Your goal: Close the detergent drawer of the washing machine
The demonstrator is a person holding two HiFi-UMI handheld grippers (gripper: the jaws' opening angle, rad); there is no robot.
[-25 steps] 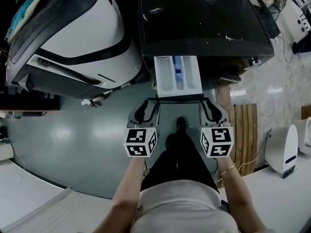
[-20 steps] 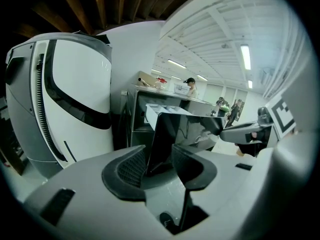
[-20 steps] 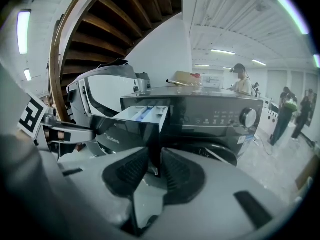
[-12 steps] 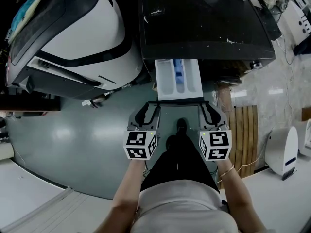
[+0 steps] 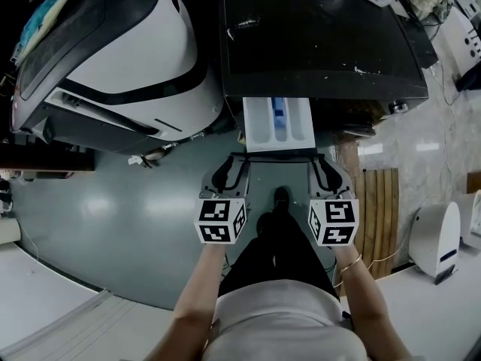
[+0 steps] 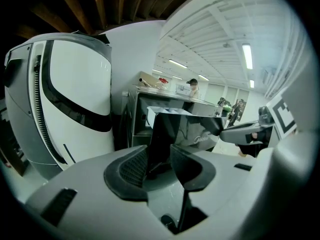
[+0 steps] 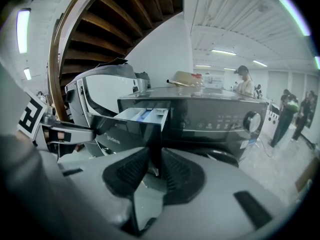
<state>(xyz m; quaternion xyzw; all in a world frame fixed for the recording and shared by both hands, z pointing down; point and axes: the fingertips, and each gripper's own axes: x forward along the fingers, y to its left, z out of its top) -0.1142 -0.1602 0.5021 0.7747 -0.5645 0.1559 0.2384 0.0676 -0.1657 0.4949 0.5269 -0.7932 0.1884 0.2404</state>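
Two tongs meet the detergent drawer (image 5: 278, 122), one at each end of its dark front panel (image 5: 278, 154). The drawer stands pulled out of the black washing machine (image 5: 316, 36), at twelve o'clock from the person's body in the head view. Its white compartments and a blue insert face upward.

The left tongs (image 5: 231, 162) sit at the panel's left end, toward eleven o'clock. Their jaws have just been closing. In the left gripper view the panel's edge (image 6: 165, 134) fills the gap of the left tongs (image 6: 159, 161), and the ribbed pads (image 6: 131, 168) lie against it on both sides.

The right tongs (image 5: 328, 162) sit at the panel's right end, toward one o'clock. In the right gripper view the right tongs (image 7: 157, 166) have their pads drawn close on the thin edge of the panel (image 7: 156, 134), pinching it.

A white appliance (image 5: 128, 59) with a black stripe stands at ten o'clock, just beside the washing machine. Wooden slats (image 5: 373, 201) lie on the grey-green floor (image 5: 113, 194) at three o'clock. A few people (image 7: 244, 84) stand far off beyond the machine in the right gripper view.
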